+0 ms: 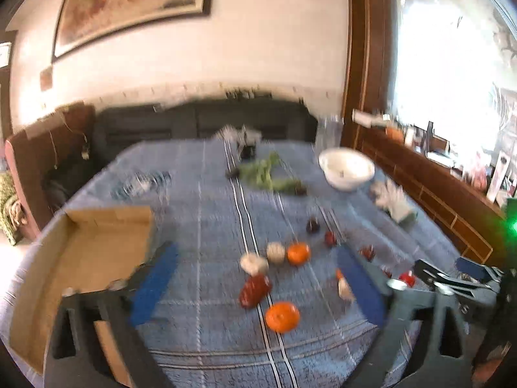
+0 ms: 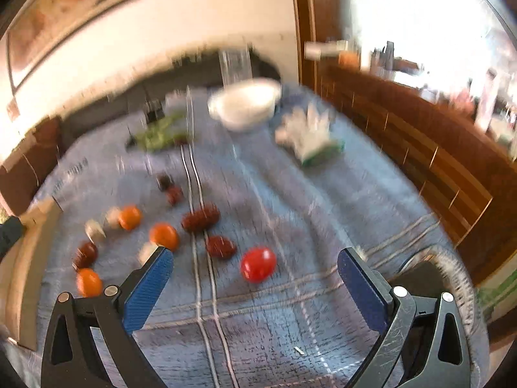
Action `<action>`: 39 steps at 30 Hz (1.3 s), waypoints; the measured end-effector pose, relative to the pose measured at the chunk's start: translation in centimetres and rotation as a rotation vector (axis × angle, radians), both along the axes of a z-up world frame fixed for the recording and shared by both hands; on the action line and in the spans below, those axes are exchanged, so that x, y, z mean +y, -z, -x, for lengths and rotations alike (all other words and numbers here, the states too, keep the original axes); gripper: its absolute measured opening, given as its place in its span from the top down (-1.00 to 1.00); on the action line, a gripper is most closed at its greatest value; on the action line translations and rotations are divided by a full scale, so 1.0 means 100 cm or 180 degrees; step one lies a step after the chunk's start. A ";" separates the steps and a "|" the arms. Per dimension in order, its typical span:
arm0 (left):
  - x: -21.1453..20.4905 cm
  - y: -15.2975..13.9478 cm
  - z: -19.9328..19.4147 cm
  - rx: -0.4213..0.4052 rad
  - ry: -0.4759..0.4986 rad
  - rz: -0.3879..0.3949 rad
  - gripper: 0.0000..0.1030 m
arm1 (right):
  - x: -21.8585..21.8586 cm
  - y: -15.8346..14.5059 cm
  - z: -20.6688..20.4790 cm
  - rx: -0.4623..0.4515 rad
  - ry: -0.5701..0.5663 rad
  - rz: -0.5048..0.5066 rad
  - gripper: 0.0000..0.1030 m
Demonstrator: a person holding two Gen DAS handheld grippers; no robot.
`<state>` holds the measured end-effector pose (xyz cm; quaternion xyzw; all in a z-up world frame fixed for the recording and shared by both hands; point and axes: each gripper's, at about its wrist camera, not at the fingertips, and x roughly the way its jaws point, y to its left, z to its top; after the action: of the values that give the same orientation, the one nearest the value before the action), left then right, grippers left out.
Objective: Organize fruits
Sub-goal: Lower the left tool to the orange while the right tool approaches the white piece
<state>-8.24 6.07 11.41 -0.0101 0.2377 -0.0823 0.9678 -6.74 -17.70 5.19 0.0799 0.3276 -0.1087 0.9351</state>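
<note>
Fruits lie scattered mid-frame on the blue checked cloth (image 1: pixel 200 213), and both views are smeared with motion. In the right wrist view the red tomato (image 2: pixel 258 264) sits just ahead, between the fingers; the right gripper (image 2: pixel 255 286) is spread wide, holding nothing. The left gripper (image 1: pixel 255 286) is wide open too, empty, with an orange (image 1: pixel 282 317) low centre between its fingers. The cardboard box (image 1: pixel 80 258) waits at lower left, the white bowl (image 1: pixel 346 168) upper right. Risk, I'd say: round fruit on soft cloth rolls if a finger nudges it, and the neighbours are close enough to get knocked.
</note>
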 end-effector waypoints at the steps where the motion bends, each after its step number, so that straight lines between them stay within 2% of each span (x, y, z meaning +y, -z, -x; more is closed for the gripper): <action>1: 0.001 -0.005 0.002 -0.0050 -0.0036 -0.0008 -1.00 | 0.005 -0.009 0.008 -0.0170 0.0032 0.0112 -0.99; 5: 0.005 -0.012 0.002 0.0020 -0.0021 0.0030 -1.00 | 0.027 -0.039 0.038 -0.0907 0.0222 0.0628 -1.00; 7: 0.007 -0.007 0.000 0.0109 -0.0022 0.0067 -1.00 | 0.035 -0.043 0.040 -0.1036 0.0147 0.0723 -1.00; 9: 0.008 -0.001 -0.003 0.0185 -0.0034 0.0082 -1.00 | 0.040 -0.042 0.034 -0.0941 0.0102 0.0769 -1.00; 17: 0.024 0.010 -0.008 0.0425 -0.0203 0.0081 -1.00 | 0.041 -0.030 0.026 -0.0471 -0.0114 0.0488 -1.00; 31: 0.034 0.027 -0.023 0.0717 -0.0226 0.0133 -1.00 | 0.053 -0.011 0.016 -0.0230 -0.0320 0.0448 -1.00; 39: 0.106 0.024 -0.047 0.0774 -0.0667 0.0420 -1.00 | 0.035 0.001 0.004 -0.0020 -0.0368 0.0150 -1.00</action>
<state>-3.57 16.71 9.03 -0.1082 0.3448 0.0055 0.9324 -7.13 -14.20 5.14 0.0392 0.3260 -0.0619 0.9425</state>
